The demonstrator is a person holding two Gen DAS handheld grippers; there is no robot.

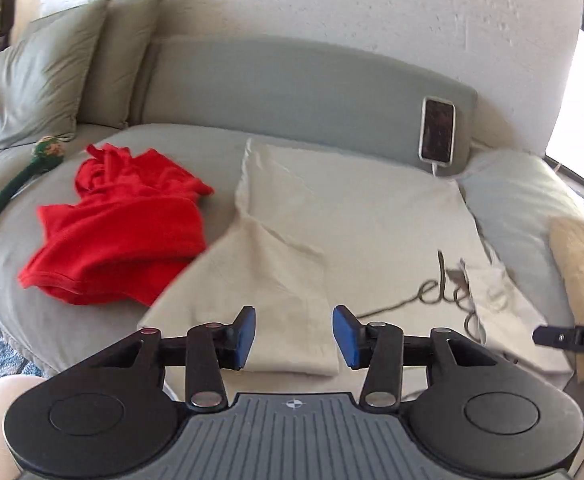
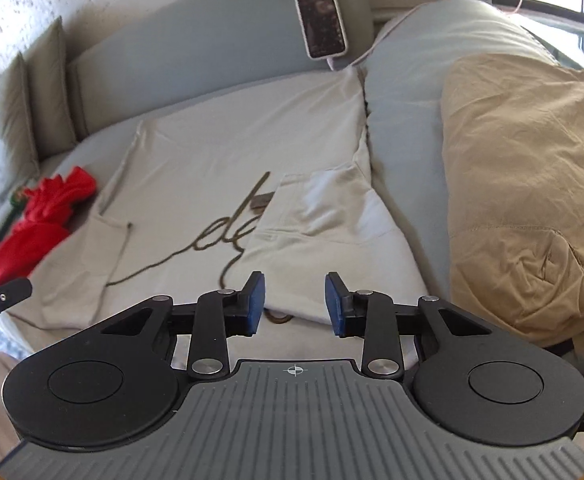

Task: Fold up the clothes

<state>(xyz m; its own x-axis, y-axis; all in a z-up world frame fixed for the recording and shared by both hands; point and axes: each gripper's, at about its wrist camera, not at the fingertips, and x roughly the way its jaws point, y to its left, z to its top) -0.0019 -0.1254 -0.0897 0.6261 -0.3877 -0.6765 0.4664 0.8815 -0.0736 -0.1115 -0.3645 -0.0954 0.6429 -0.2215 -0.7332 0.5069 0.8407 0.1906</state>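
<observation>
A cream T-shirt (image 1: 356,220) with dark script lettering lies flat on the grey bed, both sleeves folded inward; it also shows in the right wrist view (image 2: 220,160). My left gripper (image 1: 294,338) is open and empty, hovering over the shirt's folded left sleeve near the front edge. My right gripper (image 2: 294,304) is open and empty, above the folded right sleeve (image 2: 324,216) near the shirt's near edge. A crumpled red garment (image 1: 120,224) lies to the left of the shirt, also seen in the right wrist view (image 2: 40,220).
A phone (image 1: 438,130) on a cable leans against the grey headboard (image 1: 292,88). Grey pillows (image 1: 40,72) stand at the back left. A tan garment (image 2: 532,192) is piled on the right. A green stick-shaped object (image 1: 20,176) lies at the left.
</observation>
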